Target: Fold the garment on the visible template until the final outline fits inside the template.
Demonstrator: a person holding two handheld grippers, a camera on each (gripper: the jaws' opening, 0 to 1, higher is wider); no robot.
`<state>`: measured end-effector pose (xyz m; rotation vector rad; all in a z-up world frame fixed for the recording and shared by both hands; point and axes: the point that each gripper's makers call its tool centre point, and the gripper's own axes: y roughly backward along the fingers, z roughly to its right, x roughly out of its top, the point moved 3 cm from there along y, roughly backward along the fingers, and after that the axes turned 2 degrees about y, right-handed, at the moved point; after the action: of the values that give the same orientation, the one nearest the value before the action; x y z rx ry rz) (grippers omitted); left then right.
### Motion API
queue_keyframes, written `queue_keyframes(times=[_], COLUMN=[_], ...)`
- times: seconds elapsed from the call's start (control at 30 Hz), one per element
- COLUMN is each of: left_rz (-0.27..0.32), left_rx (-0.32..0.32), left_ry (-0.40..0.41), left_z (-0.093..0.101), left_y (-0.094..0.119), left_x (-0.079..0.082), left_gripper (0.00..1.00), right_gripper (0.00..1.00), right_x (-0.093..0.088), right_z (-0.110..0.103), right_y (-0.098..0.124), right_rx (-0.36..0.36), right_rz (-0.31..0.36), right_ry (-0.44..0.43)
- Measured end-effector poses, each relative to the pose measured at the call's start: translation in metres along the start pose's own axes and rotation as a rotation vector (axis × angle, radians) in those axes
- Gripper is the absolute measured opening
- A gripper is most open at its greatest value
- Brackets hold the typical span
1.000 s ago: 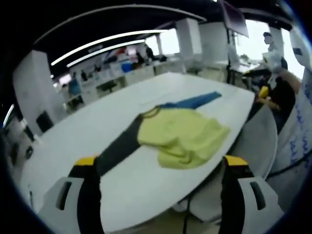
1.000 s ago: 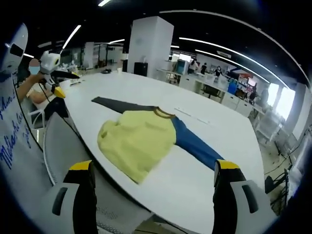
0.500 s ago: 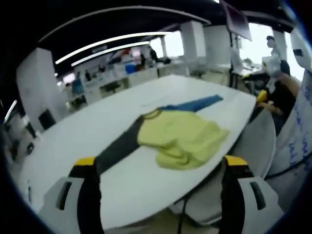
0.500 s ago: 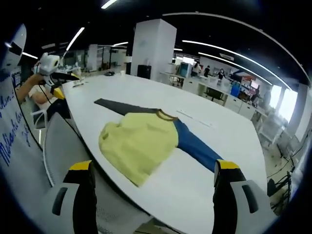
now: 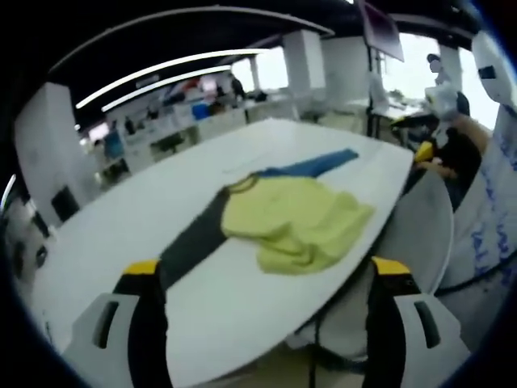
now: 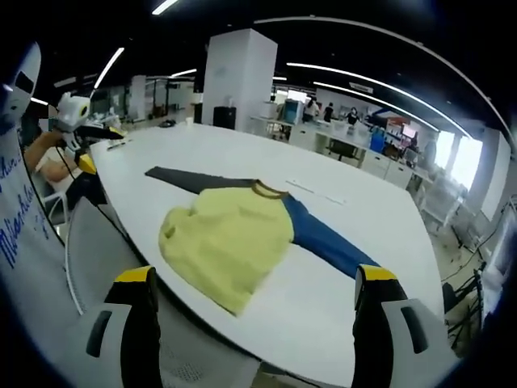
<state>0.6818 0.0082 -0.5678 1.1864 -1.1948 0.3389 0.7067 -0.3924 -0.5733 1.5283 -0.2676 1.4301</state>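
The left hand-held gripper [image 5: 262,279] hangs off the desk edge with its jaws wide and nothing between them. The right hand-held gripper [image 6: 252,287] is the same: wide, empty, well back from the cloth.

Largest first: the white desk [image 6: 371,218] carries the shirt [image 6: 230,238], which lies near the desk's near edge. Its yellow body is bunched and part-folded, with a rumpled lump at the hem in the left gripper view [image 5: 295,226]. The grey sleeve [image 6: 182,178] and the blue sleeve [image 6: 327,242] stretch straight out to opposite sides. A thin pale strip [image 6: 311,190] lies beyond the collar (whether it marks the template I cannot tell).

Over the last second the shirt's shape looks unchanged; both views have only drifted and tilted a little, so the cameras moved, not the cloth. Neither gripper has closed in or taken hold. For the task that likely means no fold is under way. Both sleeves are unfolded, so the outline is probably far too wide yet, and the sleeves seem the next things to bring in.
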Motion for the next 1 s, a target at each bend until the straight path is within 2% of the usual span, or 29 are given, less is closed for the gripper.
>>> queue_keyframes(times=[0.2,0.27,0.4,0.57,0.7,0.8,0.9,1.0], left_rz=[-0.002,-0.004,-0.017,0.005,-0.052,-0.073,-0.073,-0.109], left_rx=[-0.037,-0.047,-0.068,-0.091,-0.107,-0.110,-0.117,-0.098], left_ry=[0.009,0.017,0.007,0.041,0.051,0.043,0.046,0.030], left_z=[0.001,0.000,-0.002,-0.008,-0.012,-0.014,-0.018,-0.024], left_y=[-0.014,-0.020,-0.032,-0.048,-0.062,-0.069,-0.077,-0.087], left_x=[-0.005,-0.007,-0.011,-0.009,-0.017,-0.020,-0.021,-0.027], left_gripper=[0.95,0.92,0.74,0.69,0.57,0.60,0.56,0.53], right_gripper=[1.00,1.00,1.00,1.00,0.92,0.83,0.77,0.72], right_x=[-0.004,-0.010,-0.010,-0.012,-0.018,-0.024,-0.028,-0.032], right_z=[-0.007,-0.005,-0.005,-0.003,-0.005,-0.008,-0.012,-0.015], right_y=[-0.008,-0.010,-0.015,-0.025,-0.032,-0.037,-0.041,-0.046], right_rx=[0.013,0.021,0.019,0.021,0.041,0.064,0.087,0.103], right_rz=[-0.014,-0.030,-0.021,-0.028,-0.046,-0.073,-0.087,-0.094], right_ry=[-0.011,-0.010,-0.020,-0.031,-0.035,-0.035,-0.038,-0.057])
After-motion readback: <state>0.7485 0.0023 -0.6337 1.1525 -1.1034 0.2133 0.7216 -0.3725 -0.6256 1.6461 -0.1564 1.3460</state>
